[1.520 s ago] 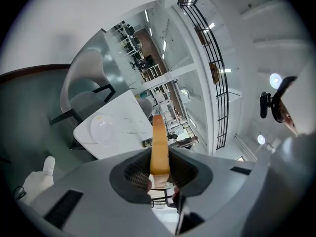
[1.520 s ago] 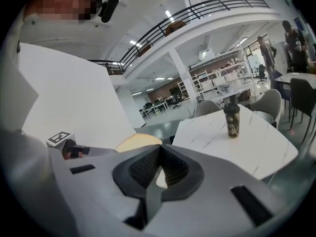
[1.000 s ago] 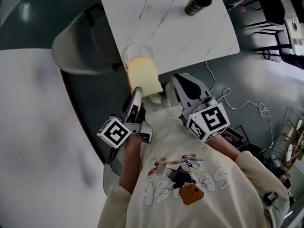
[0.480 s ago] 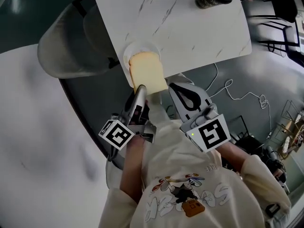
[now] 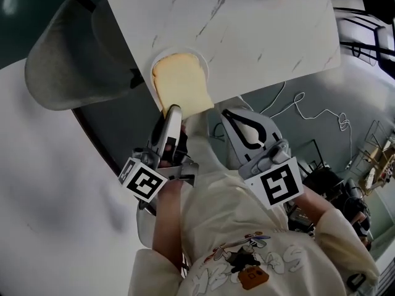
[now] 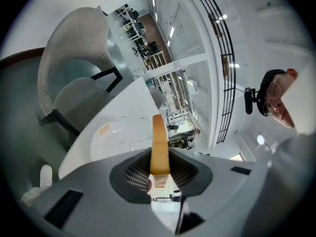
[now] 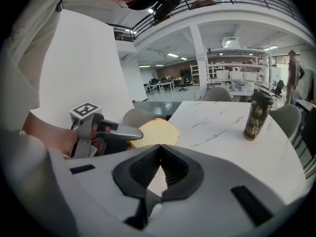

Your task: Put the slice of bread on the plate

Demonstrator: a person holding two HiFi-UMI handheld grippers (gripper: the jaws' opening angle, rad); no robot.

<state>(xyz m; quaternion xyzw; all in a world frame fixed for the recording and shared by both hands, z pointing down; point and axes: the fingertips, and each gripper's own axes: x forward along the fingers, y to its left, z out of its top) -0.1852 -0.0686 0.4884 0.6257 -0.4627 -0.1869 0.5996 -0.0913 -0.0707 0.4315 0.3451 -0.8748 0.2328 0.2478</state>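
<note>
A pale yellow slice of bread (image 5: 180,90) lies flat over the white plate (image 5: 162,57) at the near edge of the marble table (image 5: 247,36). My left gripper (image 5: 172,111) is shut on the slice's near edge. In the left gripper view the bread (image 6: 159,142) shows edge-on between the jaws, with the plate (image 6: 106,137) beyond it. Whether the slice touches the plate I cannot tell. My right gripper (image 5: 229,113) hangs to the right of the bread, off the table's edge, jaws together and empty. The right gripper view shows the bread (image 7: 157,131) and the left gripper (image 7: 129,132).
A dark patterned cup (image 7: 257,113) stands at the table's far right. A grey shell chair (image 5: 68,60) sits left of the table. Cables (image 5: 302,110) lie on the floor to the right, beside dark chairs (image 5: 364,23).
The left gripper has carried the bread forward and down, so it now covers most of the plate. The right gripper has sunk too and stays beside it.
</note>
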